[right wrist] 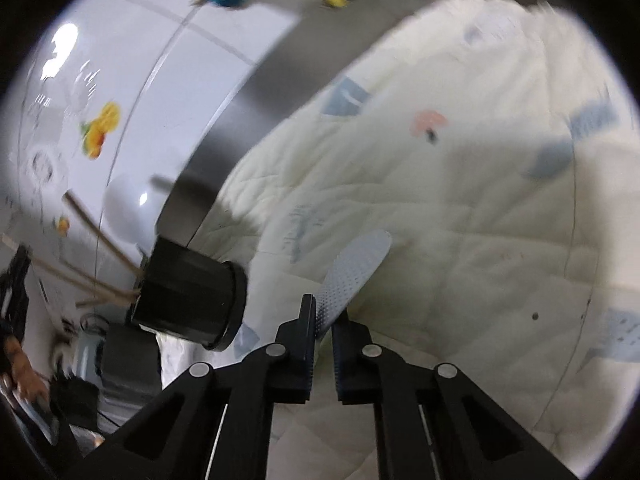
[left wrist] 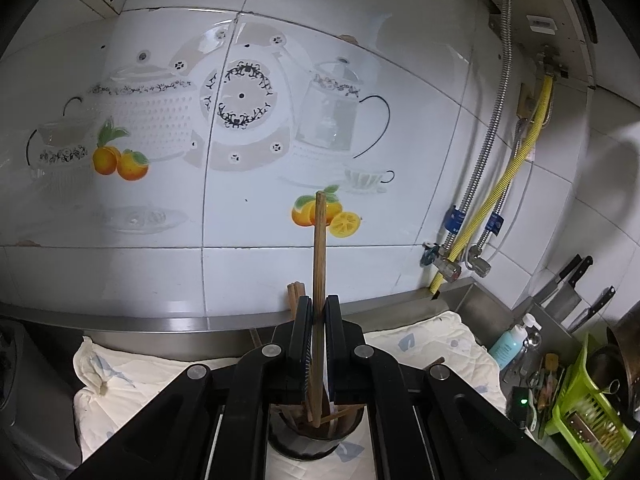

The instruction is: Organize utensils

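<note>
In the left wrist view my left gripper (left wrist: 318,306) is shut on a wooden chopstick (left wrist: 319,248) that stands upright. Its lower end reaches into a dark cup (left wrist: 316,440), which holds several more chopsticks. In the right wrist view my right gripper (right wrist: 323,312) is shut on the flat, dotted handle of a metal utensil (right wrist: 356,268). The handle juts forward over the quilted cloth (right wrist: 460,184), and the utensil's other end is hidden behind the fingers. The picture is rolled, so the dark cup (right wrist: 192,292) shows to the left of this gripper with chopsticks (right wrist: 96,276) poking out.
The cloth (left wrist: 420,344) covers the counter below a steel ledge (left wrist: 140,322) and tiled wall. Gas pipes (left wrist: 492,200) run down at the right. Further right are knives (left wrist: 568,296), a blue bottle (left wrist: 508,340) and a green rack (left wrist: 588,412). A white rounded thing (right wrist: 124,208) shows near the cup.
</note>
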